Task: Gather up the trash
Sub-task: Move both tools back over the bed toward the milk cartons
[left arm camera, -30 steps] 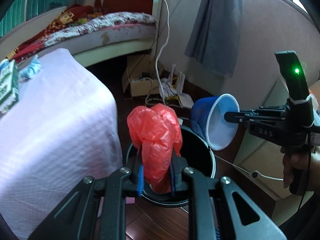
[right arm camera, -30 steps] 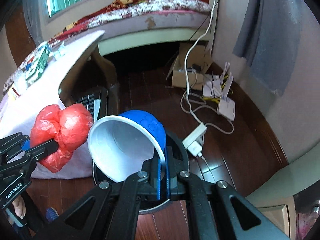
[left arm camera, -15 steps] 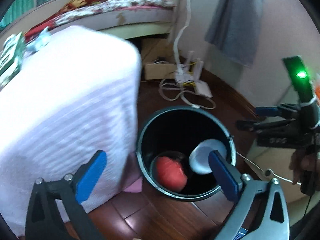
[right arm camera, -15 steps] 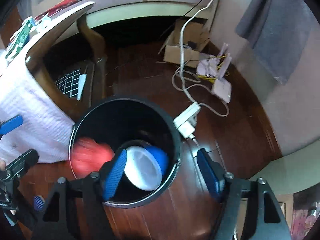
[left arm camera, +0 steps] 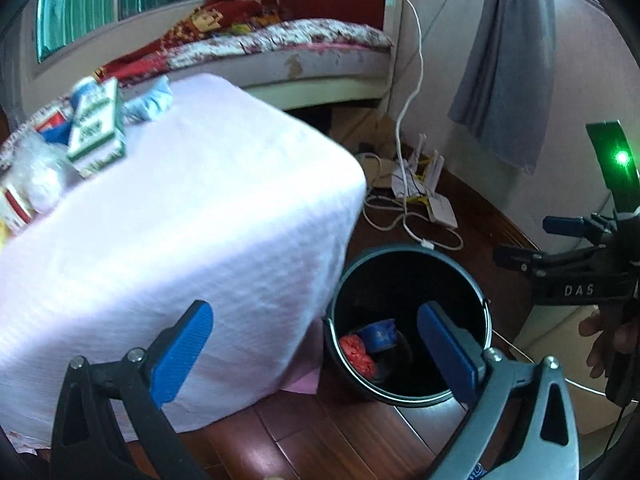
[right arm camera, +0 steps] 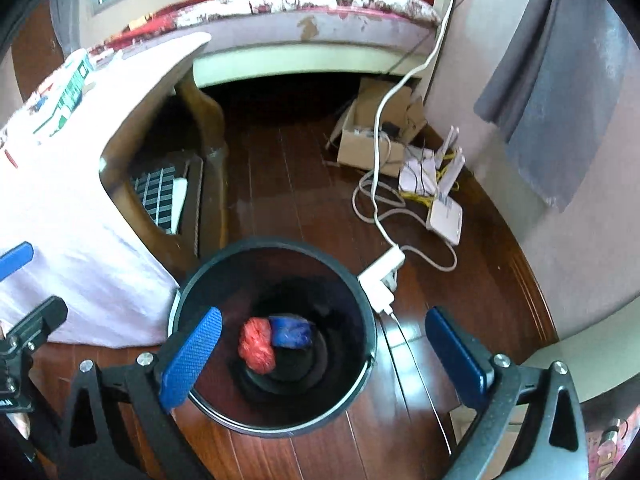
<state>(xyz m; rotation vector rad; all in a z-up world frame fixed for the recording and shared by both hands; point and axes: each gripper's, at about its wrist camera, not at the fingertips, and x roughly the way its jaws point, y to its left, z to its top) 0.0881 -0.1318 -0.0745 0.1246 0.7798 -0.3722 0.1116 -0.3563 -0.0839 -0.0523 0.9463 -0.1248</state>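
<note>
A black trash bin (left arm camera: 480, 296) stands on the wooden floor beside the table; it also shows in the right wrist view (right arm camera: 360, 280). Inside lie a red plastic bag (right arm camera: 256, 344) and a blue paper cup (right arm camera: 291, 332), also seen in the left wrist view as the bag (left arm camera: 358, 354) and the cup (left arm camera: 378, 334). My left gripper (left arm camera: 316, 354) is open and empty above the bin's near left side. My right gripper (right arm camera: 320, 356) is open and empty over the bin. The right gripper also shows at the right in the left wrist view (left arm camera: 532, 240).
A table with a pink-white cloth (left arm camera: 180, 232) holds a green-white carton (left arm camera: 98, 128), a blue crumpled wrapper (left arm camera: 150, 100) and other litter at its far left. Cables, a power strip (right arm camera: 380, 272), a router (right arm camera: 444, 216) and a cardboard box (right arm camera: 372, 144) lie on the floor. A bed (left arm camera: 300, 48) stands behind.
Both grippers opened and let go: the red bag and the blue cup fell into the bin. Both grippers have since pulled back and up, and the table's litter has come into view.
</note>
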